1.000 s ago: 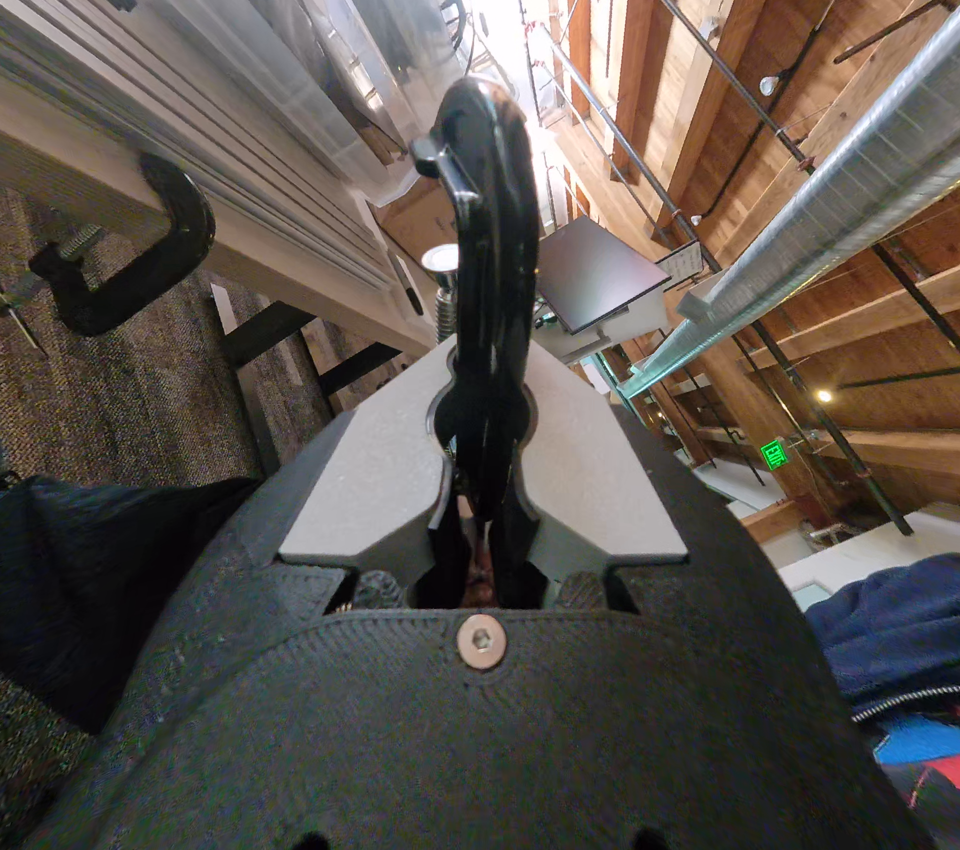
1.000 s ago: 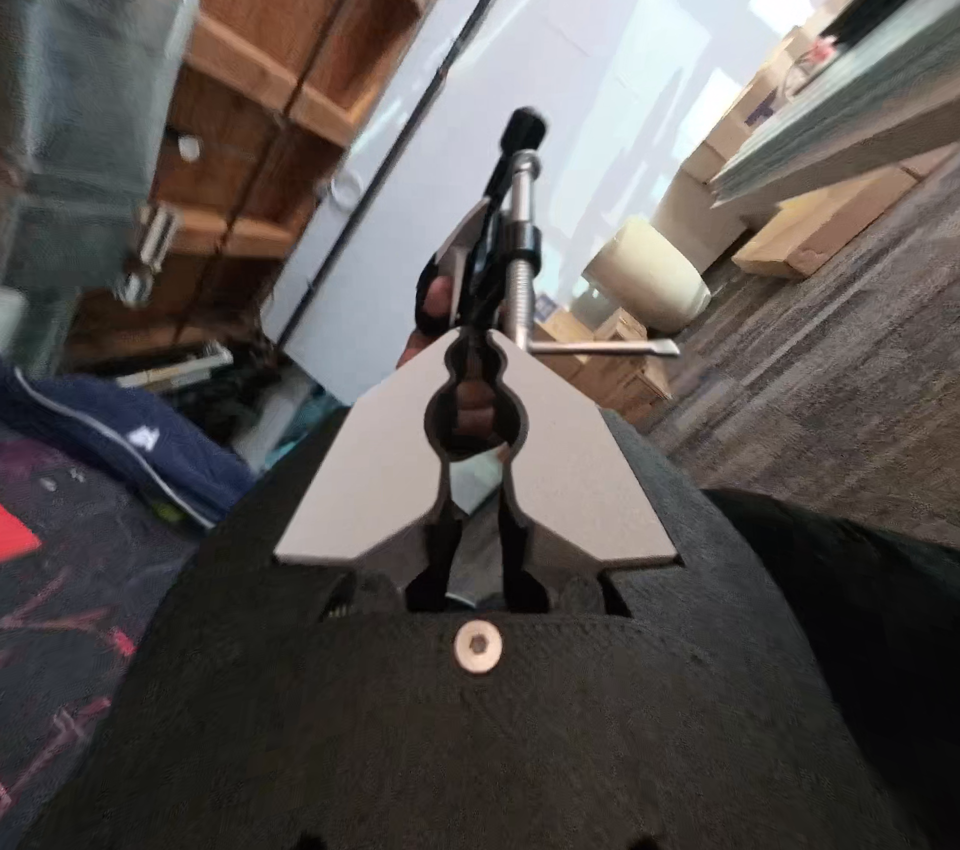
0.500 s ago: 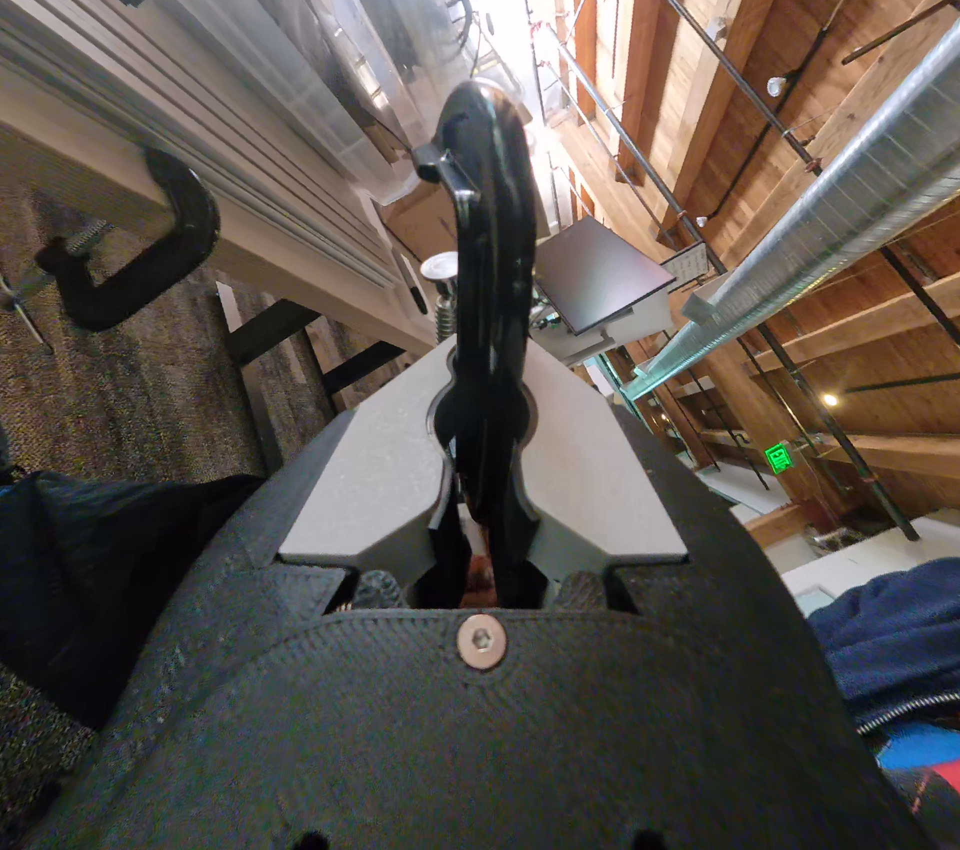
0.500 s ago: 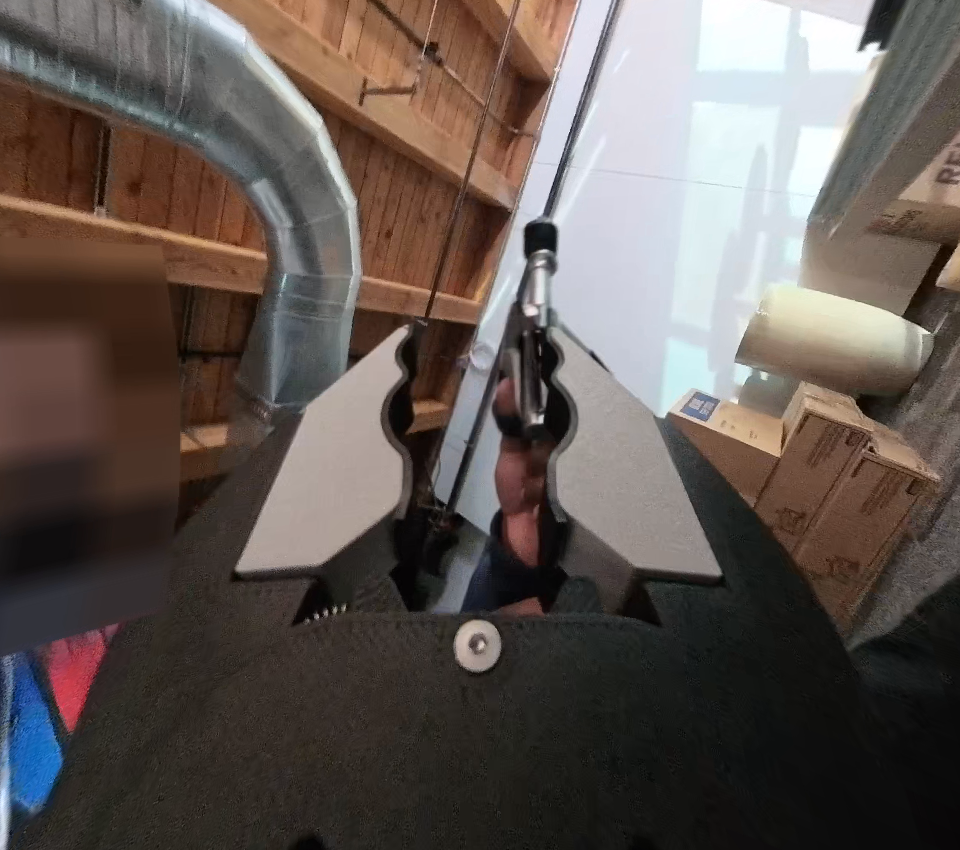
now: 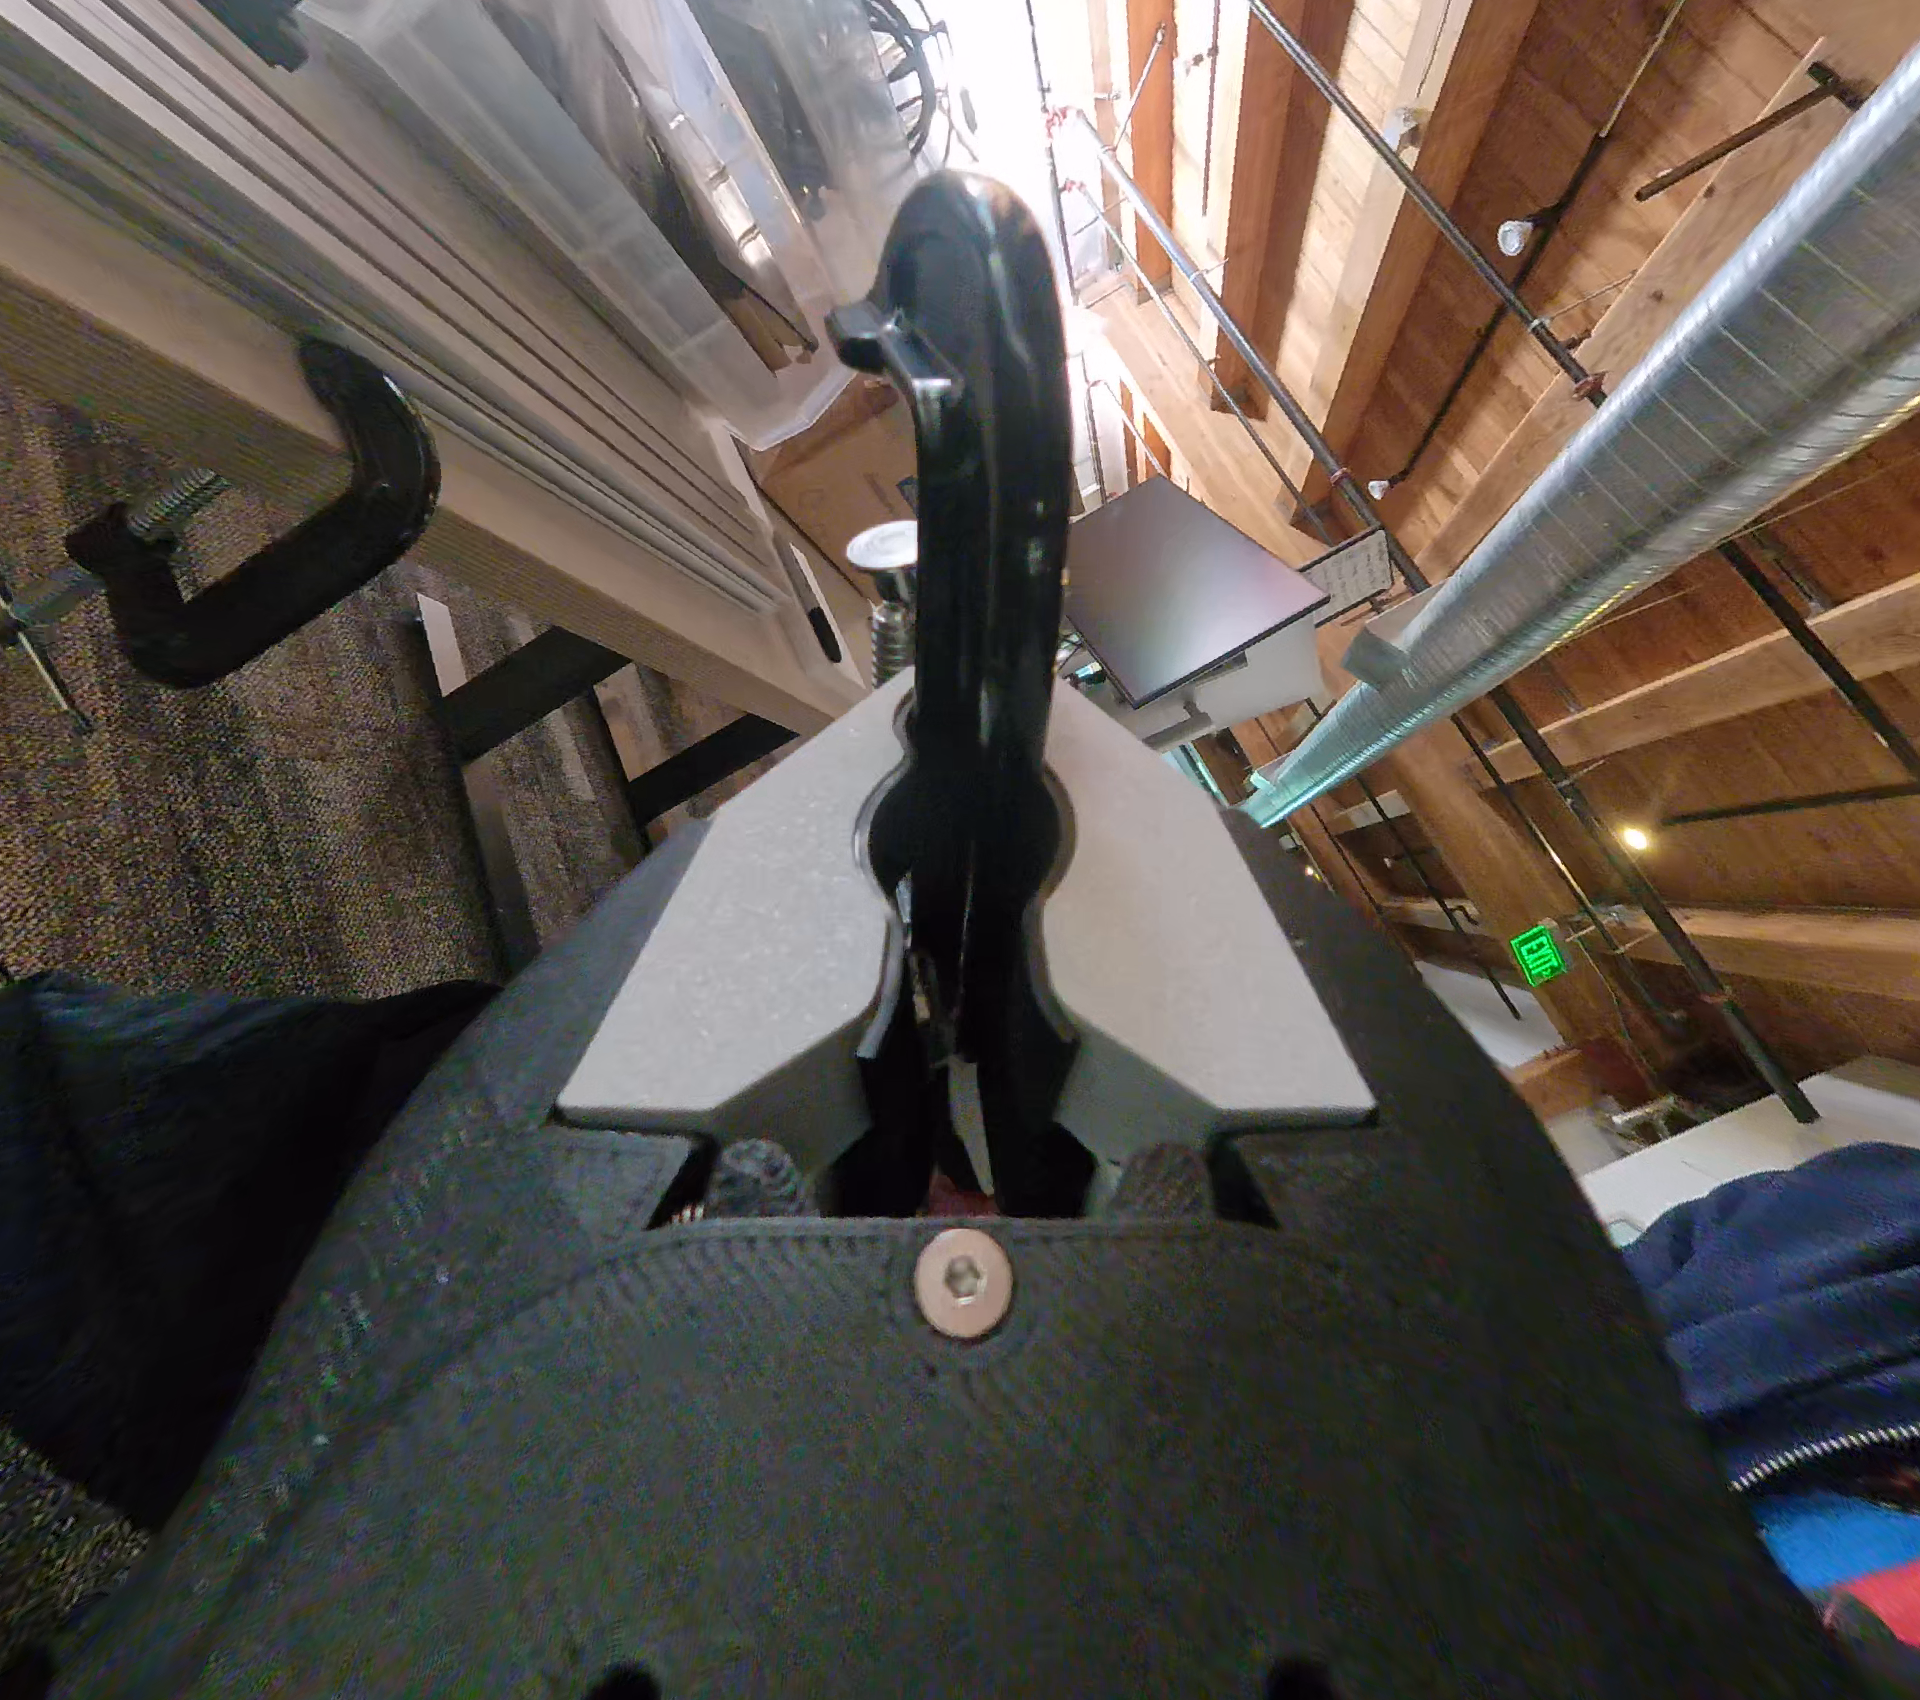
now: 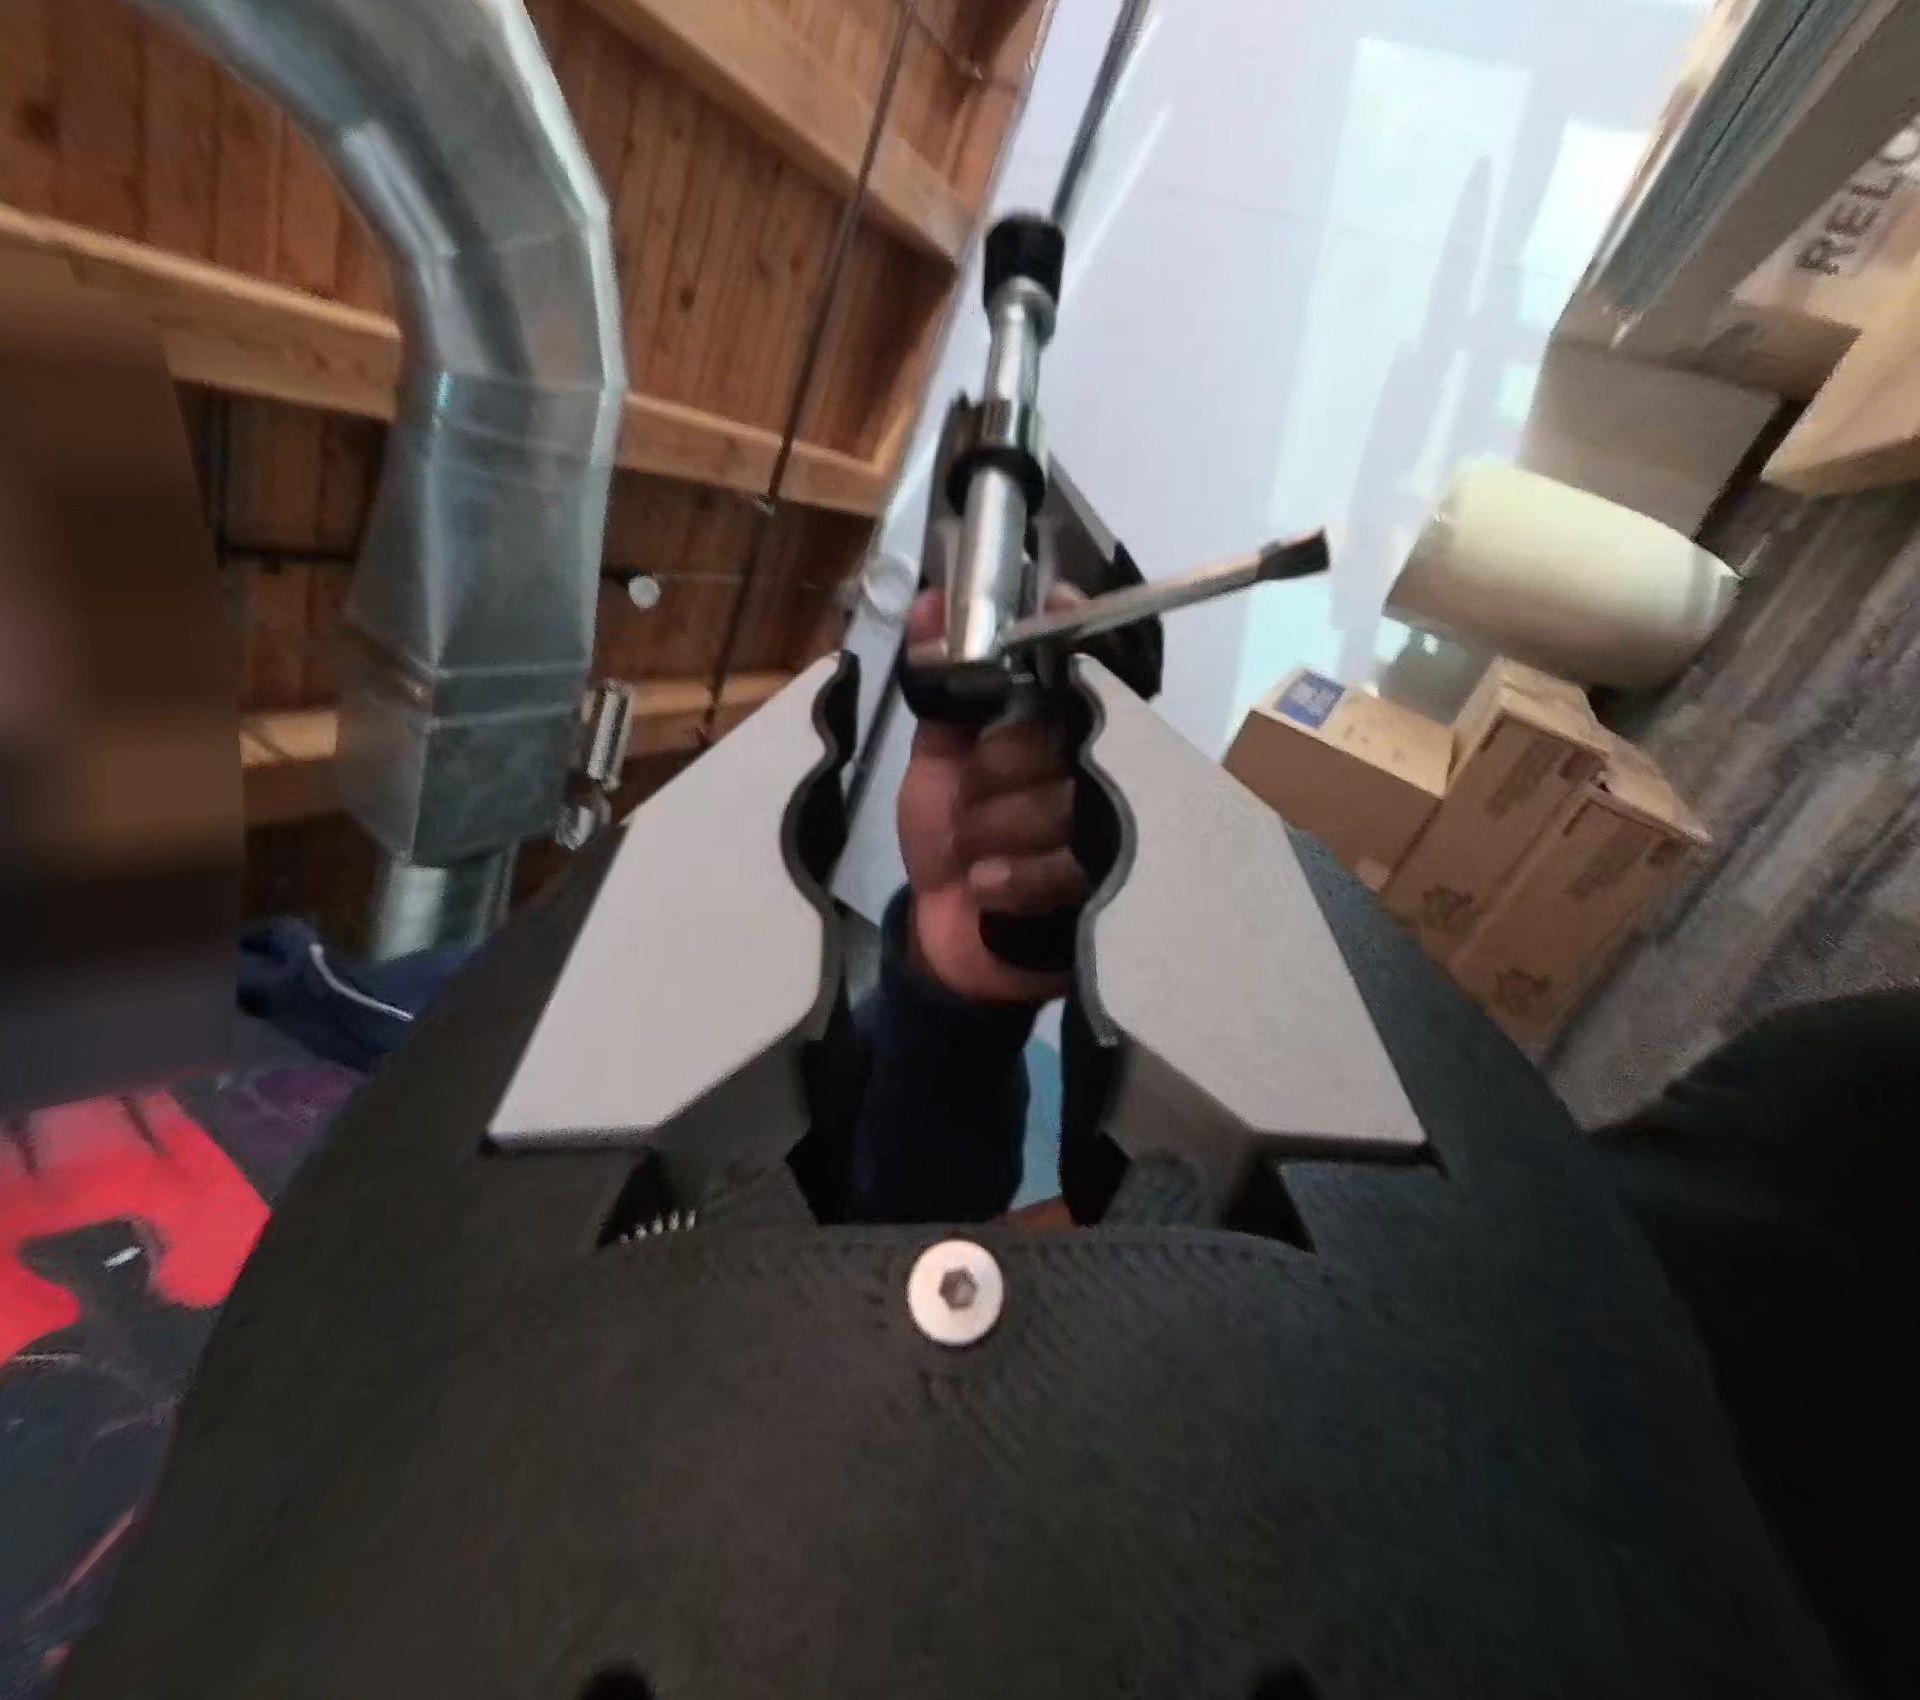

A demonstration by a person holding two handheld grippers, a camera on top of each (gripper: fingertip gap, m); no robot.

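My left gripper (image 5: 977, 705) is shut on the frame of a black C-clamp (image 5: 982, 403), which stands up out of the jaws; the silver pad of its screw (image 5: 878, 554) shows beside it. In the right wrist view the same clamp's silver screw (image 6: 1003, 487), with a black cap and a sliding bar handle (image 6: 1174, 596), stands just past my right gripper (image 6: 966, 668). The right jaws are open and empty, in line with the screw's near end. Beyond them a hand (image 6: 987, 829) grips the left gripper's handle.
A second black C-clamp (image 5: 312, 528) bites the edge of a table (image 5: 582, 549) at left, above grey carpet (image 5: 260, 819). A silver duct (image 6: 488, 424), cardboard boxes (image 6: 1538, 829) and a cream cylinder (image 6: 1558, 590) lie around. A blue jacket (image 5: 1787, 1287) is at lower right.
My right gripper has opened from shut, swung upward and come closer to the clamp's screw. The left gripper still holds the clamp and has barely moved.
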